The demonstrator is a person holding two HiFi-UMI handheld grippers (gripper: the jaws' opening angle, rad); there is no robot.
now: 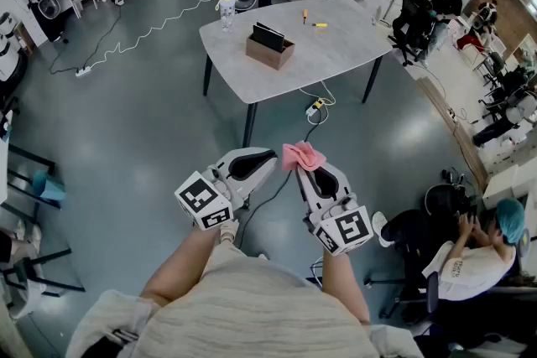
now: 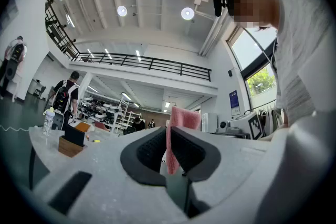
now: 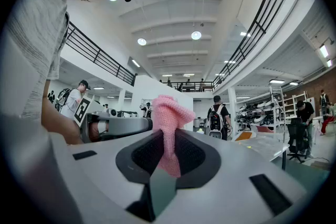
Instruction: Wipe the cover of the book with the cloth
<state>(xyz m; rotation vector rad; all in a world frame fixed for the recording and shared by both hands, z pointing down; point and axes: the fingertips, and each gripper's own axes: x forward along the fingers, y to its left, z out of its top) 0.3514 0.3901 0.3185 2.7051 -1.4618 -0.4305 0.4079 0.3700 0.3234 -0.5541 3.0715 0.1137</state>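
Note:
A pink cloth (image 1: 304,155) hangs in the air between my two grippers, well short of the table. My right gripper (image 1: 309,174) is shut on the cloth (image 3: 169,134), which bunches above its jaws. My left gripper (image 1: 267,158) points at it from the left, and its nearly closed jaws pinch an edge of the cloth (image 2: 176,136). A dark book (image 1: 268,36) stands upright in a brown box (image 1: 270,52) on the grey table (image 1: 344,50) ahead. In the left gripper view the book (image 2: 74,135) shows far off at the left.
A bottle (image 1: 226,11) stands at the table's far left corner, with two small yellow tools (image 1: 312,19) near the back. A white cable (image 1: 143,36) snakes over the floor at left. A seated person in a teal cap (image 1: 482,251) is at my right.

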